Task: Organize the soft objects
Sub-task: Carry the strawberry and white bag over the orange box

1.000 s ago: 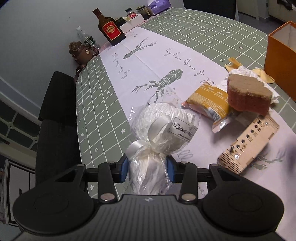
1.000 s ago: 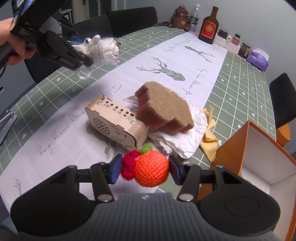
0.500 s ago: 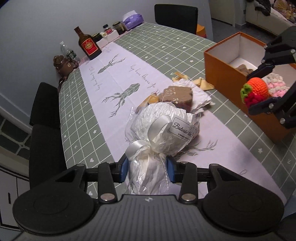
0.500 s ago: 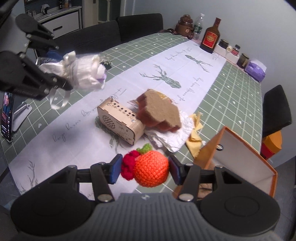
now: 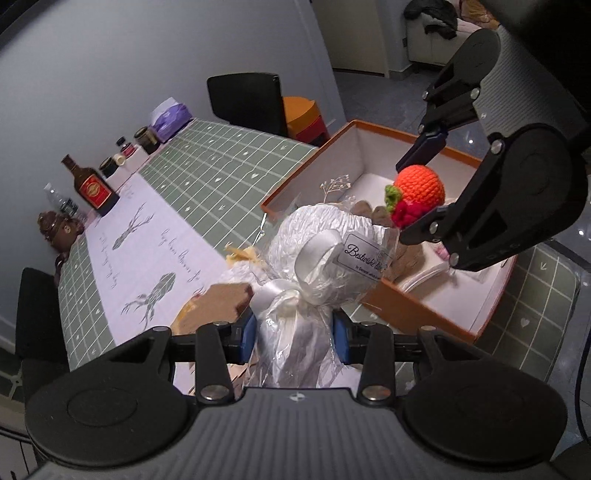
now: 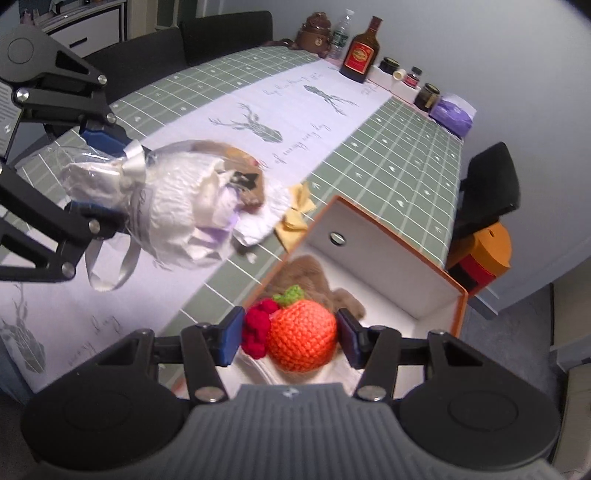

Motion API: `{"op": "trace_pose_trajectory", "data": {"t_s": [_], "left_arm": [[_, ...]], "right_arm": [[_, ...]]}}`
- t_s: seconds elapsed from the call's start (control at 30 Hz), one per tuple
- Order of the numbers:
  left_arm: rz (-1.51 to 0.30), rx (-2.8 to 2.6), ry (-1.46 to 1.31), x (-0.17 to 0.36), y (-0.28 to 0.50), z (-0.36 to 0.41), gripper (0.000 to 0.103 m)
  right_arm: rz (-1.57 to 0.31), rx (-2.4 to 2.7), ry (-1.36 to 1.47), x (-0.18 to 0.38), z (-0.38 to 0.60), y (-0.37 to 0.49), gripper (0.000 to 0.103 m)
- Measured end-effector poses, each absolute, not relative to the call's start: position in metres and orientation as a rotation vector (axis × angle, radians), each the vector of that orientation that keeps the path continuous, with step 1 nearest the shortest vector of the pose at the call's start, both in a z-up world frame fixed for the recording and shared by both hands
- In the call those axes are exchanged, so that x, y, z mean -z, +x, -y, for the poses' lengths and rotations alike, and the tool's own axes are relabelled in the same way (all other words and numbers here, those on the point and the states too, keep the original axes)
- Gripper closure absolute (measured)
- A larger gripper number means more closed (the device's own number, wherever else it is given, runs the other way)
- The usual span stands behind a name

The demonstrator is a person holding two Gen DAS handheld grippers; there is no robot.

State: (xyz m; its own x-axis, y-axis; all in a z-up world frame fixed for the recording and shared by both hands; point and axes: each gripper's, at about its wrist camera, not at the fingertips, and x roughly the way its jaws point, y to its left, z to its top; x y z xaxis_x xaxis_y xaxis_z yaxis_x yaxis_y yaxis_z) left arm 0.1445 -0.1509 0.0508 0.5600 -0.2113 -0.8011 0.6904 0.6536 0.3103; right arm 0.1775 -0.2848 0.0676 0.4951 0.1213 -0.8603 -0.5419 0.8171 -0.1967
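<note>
Surface: a long table [image 6: 388, 147] under a green grid cloth, with a white runner [image 6: 258, 110] printed with deer and script down its middle. At the far end stand a whisky bottle [image 6: 360, 51], a water bottle [image 6: 341, 29], a brown figure [image 6: 317, 31], small jars [image 6: 424, 96] and a purple tissue pack [image 6: 452, 112]. Black chairs [image 6: 487, 184] stand around the table; the wall is plain grey.

An orange box [image 6: 380, 251], white inside, sits at the near right edge of the table, open. A brown plush [image 6: 314, 277] lies in it.

Left gripper [image 5: 293, 332]: clenched on the neck of a white wrapped bundle [image 5: 325, 254] tied with ribbon, held in the air just left of the box. On the table behind it lie a brown sponge [image 5: 221, 299], white paper and yellow scraps [image 6: 295, 214].

Right gripper [image 6: 290, 336]: clamped on a crocheted orange [image 6: 301, 339] with a red and green trim, held above the open box, clear of the plush.
</note>
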Motion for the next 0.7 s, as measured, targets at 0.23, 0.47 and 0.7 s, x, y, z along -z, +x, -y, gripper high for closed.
{"op": "trace_pose_trajectory", "data": {"t_s": [0.23, 0.47, 0.7], "left_arm": [[-0.810, 0.662, 0.657, -0.035, 0.165, 0.201, 0.056], [-0.830, 0.678, 0.656, -0.009, 0.193, 0.228, 0.056], [-0.893, 0.697, 0.627, 0.021, 0.221, 0.245, 0.056]], "right_arm": [[-1.040, -0.345, -0.473, -0.043, 0.334, 0.198, 0.050], [-1.091, -0.313, -0.492, -0.014, 0.360, 0.222, 0.050], [-1.160, -0.322, -0.495, 0.020, 0.369, 0.244, 0.050]]}}
